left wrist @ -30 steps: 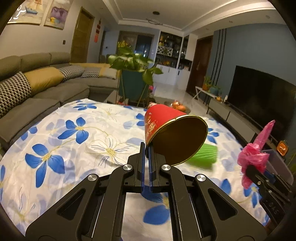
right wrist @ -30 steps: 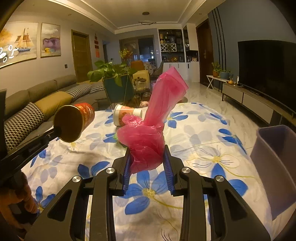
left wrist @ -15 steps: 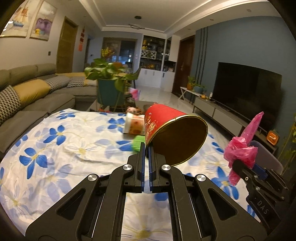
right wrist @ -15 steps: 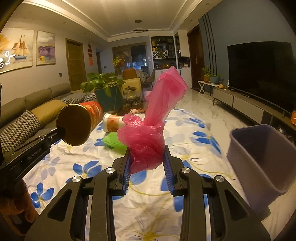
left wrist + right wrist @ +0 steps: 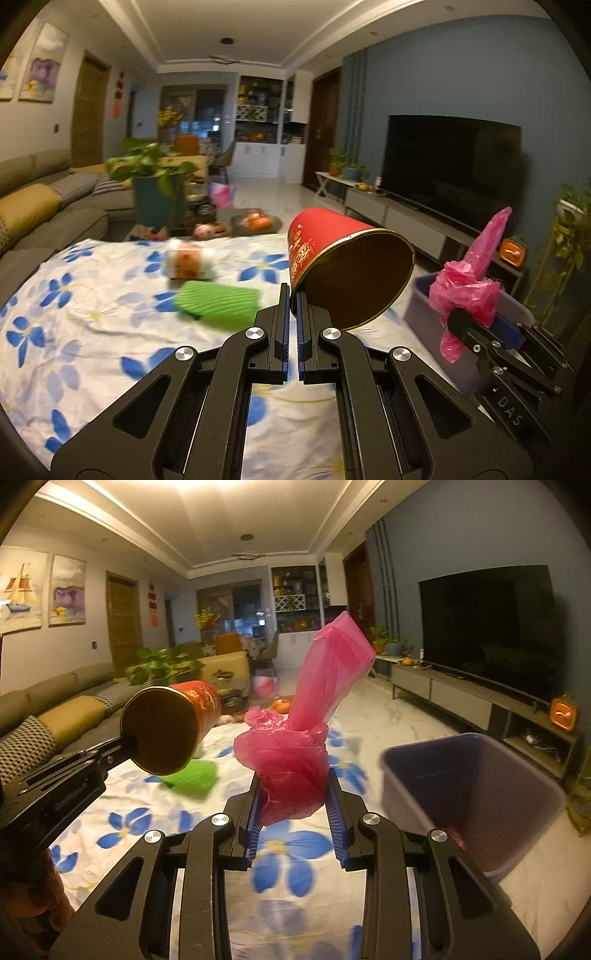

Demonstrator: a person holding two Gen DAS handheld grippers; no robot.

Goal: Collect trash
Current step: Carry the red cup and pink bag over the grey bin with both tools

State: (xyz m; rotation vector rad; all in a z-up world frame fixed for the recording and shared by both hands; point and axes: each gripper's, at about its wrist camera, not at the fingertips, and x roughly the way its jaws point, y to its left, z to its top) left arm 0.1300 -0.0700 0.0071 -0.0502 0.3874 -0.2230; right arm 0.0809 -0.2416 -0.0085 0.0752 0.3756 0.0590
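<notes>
Right tongs (image 5: 293,794) grip the pink bag (image 5: 295,746), airborne; the bin (image 5: 476,794) stands just to their right, beyond the desk (image 5: 129,830) edge. Left tongs (image 5: 292,325) pinch the red can (image 5: 347,266) rim, farther from the bin.

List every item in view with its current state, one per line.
left gripper: shut on the red cup's rim
red cup: held tilted in the air
right gripper: shut on the pink bag
pink bag: crumpled, held up
bin: open, upright
green item: lying on the cloth
paper cup: lying on its side
</notes>
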